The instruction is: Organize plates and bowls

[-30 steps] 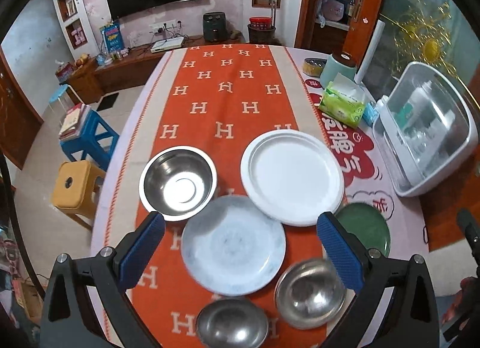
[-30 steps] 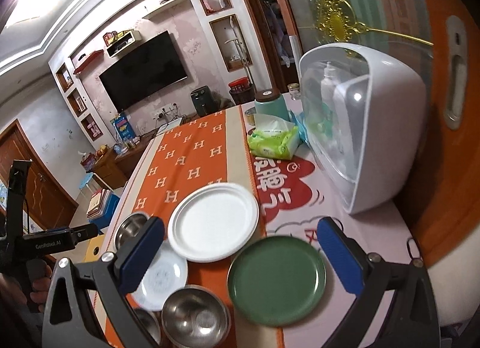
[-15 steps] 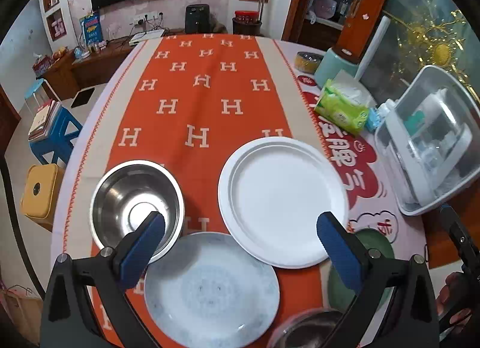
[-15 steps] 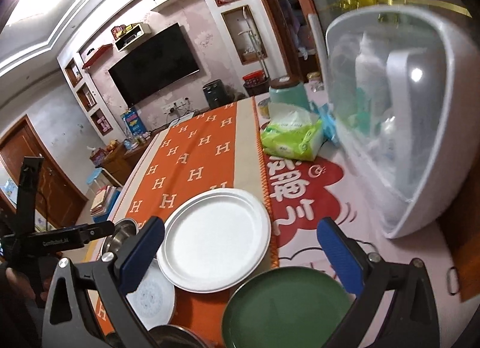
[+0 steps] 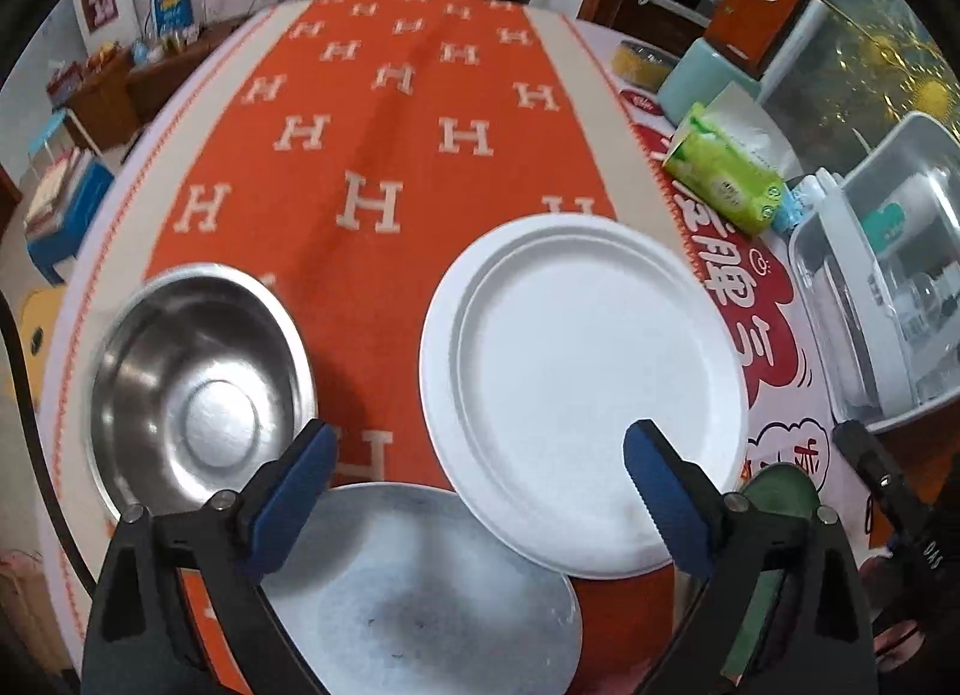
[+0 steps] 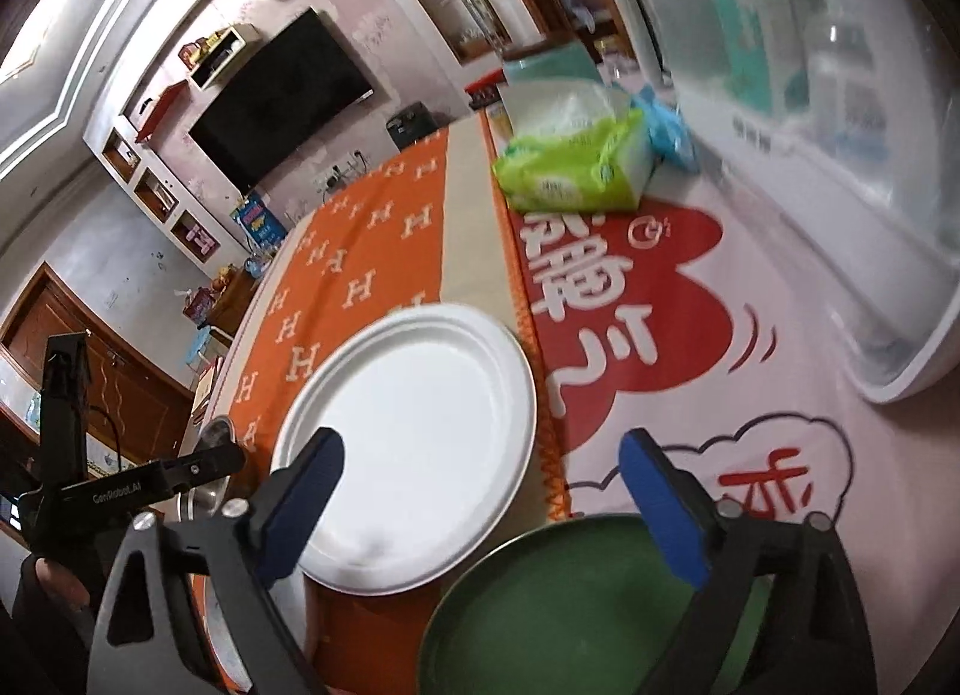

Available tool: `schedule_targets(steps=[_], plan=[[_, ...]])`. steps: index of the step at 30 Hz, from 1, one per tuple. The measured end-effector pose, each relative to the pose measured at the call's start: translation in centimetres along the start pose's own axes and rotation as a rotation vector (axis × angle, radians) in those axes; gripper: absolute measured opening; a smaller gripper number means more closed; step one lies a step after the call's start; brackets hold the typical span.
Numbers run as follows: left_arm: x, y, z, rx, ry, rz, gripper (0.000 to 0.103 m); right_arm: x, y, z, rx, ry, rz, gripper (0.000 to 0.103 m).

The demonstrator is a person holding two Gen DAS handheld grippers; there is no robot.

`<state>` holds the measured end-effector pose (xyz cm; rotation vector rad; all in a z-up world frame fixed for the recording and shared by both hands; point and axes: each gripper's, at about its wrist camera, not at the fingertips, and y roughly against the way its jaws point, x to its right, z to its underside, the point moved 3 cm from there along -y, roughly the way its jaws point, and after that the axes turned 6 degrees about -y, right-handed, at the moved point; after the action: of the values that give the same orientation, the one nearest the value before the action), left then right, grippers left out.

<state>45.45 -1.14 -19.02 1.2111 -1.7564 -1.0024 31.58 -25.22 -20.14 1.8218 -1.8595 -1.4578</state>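
A large white plate (image 5: 591, 389) lies on the orange runner, its near rim over a pale blue-grey plate (image 5: 420, 593). A steel bowl (image 5: 198, 395) sits to the left. My left gripper (image 5: 480, 449) hovers above the white plate's near left edge, jaws closing with nothing pressed between the pads. In the right wrist view my right gripper (image 6: 480, 455) hangs over the white plate (image 6: 414, 443) and the far rim of a green plate (image 6: 564, 605); its jaws are closing too, gripping nothing. The green plate (image 5: 780, 491) shows partly behind the left gripper's right finger.
A green tissue pack (image 5: 720, 179), a teal container (image 5: 702, 77) and a white lidded dish cabinet (image 5: 882, 275) stand along the table's right side. Stools (image 5: 60, 215) stand on the floor at left. The other hand's tool (image 6: 90, 491) shows at the left of the right wrist view.
Both grippers have come down and forward toward the plates, which now look much larger. Both pairs of jaws have narrowed a little. The two small steel bowls have dropped out of view.
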Motion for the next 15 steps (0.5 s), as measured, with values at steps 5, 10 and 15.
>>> schedule_targets(steps=[5,10,15], plan=[[-0.7,-2.1,0.1,-0.04,0.03,0.003,0.081,1.0,-2.0,0.8,-0.059,-0.051,-0.016,0.074],[-1.1,-3.0,0.3,-0.052,0.075,0.031,0.069,1.5,-3.5,1.3,-0.102,-0.08,-0.027,0.058],[-1.3,-3.9,0.3,-0.071,0.097,0.042,0.06,1.9,-4.6,1.6,-0.129,-0.103,-0.026,0.042]])
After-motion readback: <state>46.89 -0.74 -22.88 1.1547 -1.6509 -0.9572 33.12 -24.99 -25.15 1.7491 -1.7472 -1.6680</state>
